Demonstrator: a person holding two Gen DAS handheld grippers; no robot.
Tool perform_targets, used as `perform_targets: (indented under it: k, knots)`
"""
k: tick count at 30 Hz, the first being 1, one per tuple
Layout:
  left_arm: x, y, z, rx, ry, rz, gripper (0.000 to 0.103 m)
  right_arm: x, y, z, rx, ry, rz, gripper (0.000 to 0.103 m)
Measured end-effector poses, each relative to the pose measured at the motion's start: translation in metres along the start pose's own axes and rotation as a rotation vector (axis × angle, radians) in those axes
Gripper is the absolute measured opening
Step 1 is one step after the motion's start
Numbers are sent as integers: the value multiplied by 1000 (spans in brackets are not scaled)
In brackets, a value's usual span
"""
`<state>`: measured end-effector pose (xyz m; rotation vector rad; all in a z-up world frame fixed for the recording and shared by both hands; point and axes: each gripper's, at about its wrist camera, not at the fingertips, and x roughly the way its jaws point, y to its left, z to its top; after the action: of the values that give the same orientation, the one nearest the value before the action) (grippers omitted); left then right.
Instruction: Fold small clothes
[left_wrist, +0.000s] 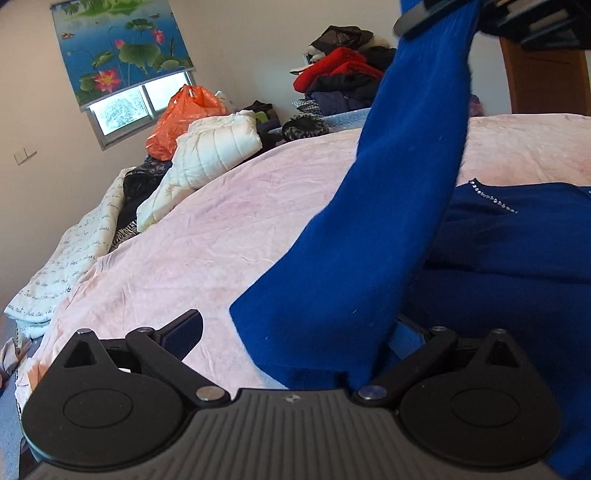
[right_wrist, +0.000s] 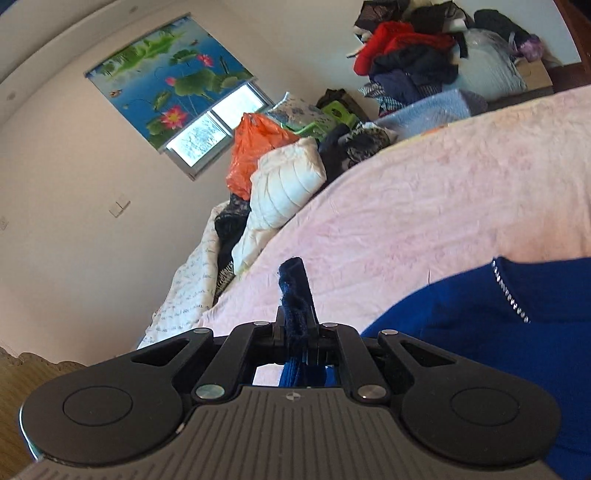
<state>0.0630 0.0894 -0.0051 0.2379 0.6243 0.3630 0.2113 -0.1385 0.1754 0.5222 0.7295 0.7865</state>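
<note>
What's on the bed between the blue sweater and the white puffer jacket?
Only the bare pink bedsheet lies between the blue sweater and the white puffer jacket; the left wrist view shows it.

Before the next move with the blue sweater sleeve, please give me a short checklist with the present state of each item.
1. Right tool shut on sleeve: ok.
2. Sleeve lifted clear of the bed: ok, it hangs taut from the right tool.
3. Left tool open: ok.
4. Left tool holding the sweater: not ok, fabric lies between its fingers but is not pinched.
5. Sweater body flat on the bed: cannot tell, only part is seen.
</note>
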Motion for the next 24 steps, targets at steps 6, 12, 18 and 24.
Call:
perform_targets:
  k: [6,12,18,24]
  knots:
    - [22,-1,12,-35,38,26,103,-21,-19,22,14,-65,-49,10]
    - [27,-5,17,-46,67,8,103,-25,-44,22,47,-80,-99,10]
    - [32,-6,19,-48,90,-4,103,-34,-58,18,37,-107,-154,11]
    - [34,-8,20,-58,107,-44,103,-52,-79,19,40,-157,-218,11]
